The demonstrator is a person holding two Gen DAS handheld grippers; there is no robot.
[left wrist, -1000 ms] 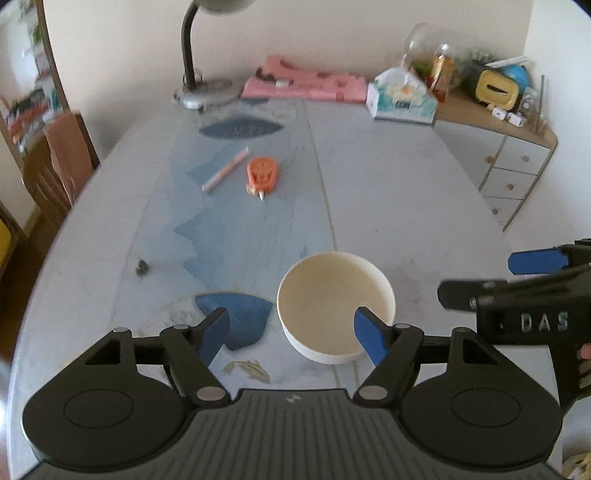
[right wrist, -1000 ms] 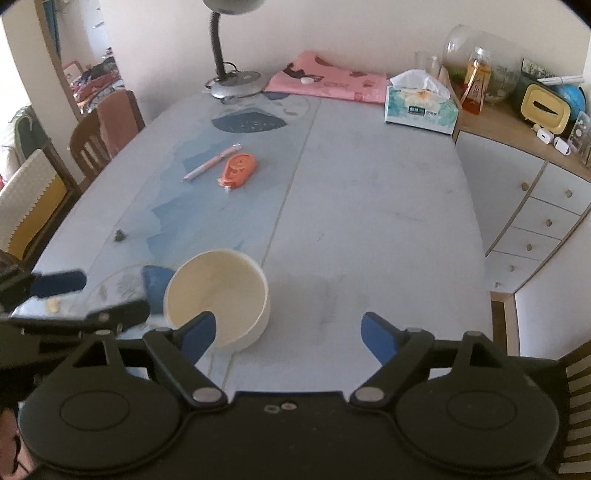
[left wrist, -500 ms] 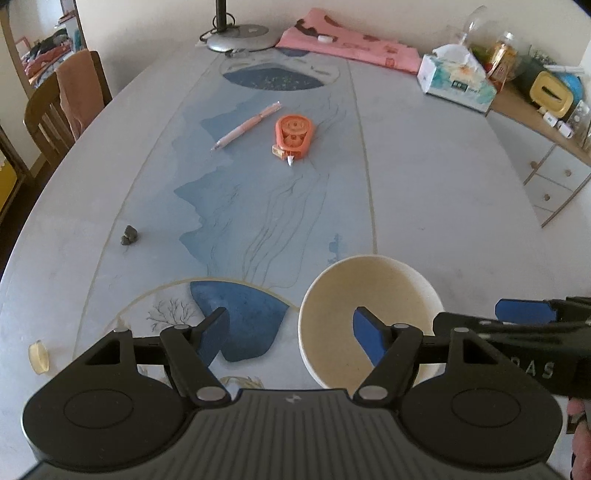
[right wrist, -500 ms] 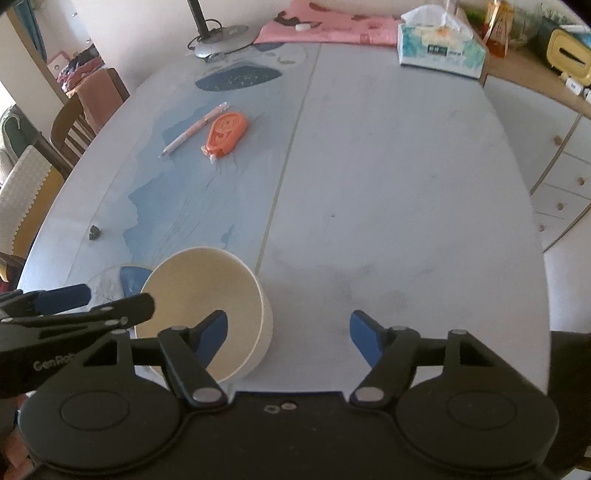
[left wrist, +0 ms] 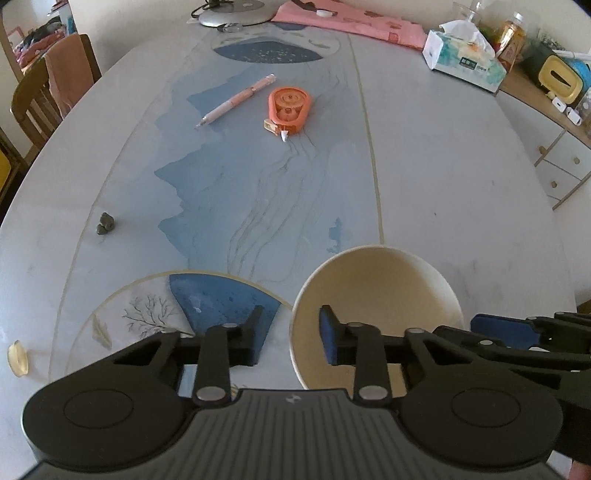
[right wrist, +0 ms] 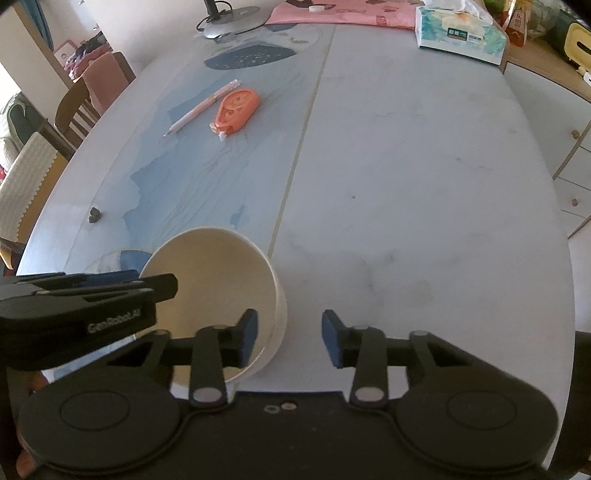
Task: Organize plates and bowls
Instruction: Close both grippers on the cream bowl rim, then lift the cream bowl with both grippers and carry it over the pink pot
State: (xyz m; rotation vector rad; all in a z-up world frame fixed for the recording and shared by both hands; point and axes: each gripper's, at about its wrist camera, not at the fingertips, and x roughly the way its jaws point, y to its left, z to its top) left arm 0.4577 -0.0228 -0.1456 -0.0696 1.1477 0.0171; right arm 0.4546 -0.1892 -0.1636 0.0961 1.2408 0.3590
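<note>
A cream bowl [left wrist: 380,295] stands upright near the table's front edge; it also shows in the right wrist view [right wrist: 218,280]. My left gripper [left wrist: 291,332] straddles the bowl's left rim, one finger inside and one outside, jaws partly closed with a gap. My right gripper [right wrist: 290,336] straddles the right rim the same way, left finger inside, right finger outside, jaws partly closed. Neither pad visibly presses the wall. No plates show.
On the table [left wrist: 443,166] lie an orange correction-tape dispenser [left wrist: 290,109], a pink pen [left wrist: 236,101] and a small dark pebble [left wrist: 105,223]. A tissue box [left wrist: 463,61], lamp base [left wrist: 232,13] and pink cloth [left wrist: 354,20] are at the far end. Chairs [right wrist: 92,96] stand left.
Both grippers have come down and forward onto the bowl, each now straddling its rim. Both sets of jaws have narrowed. The bowl has stayed in place.
</note>
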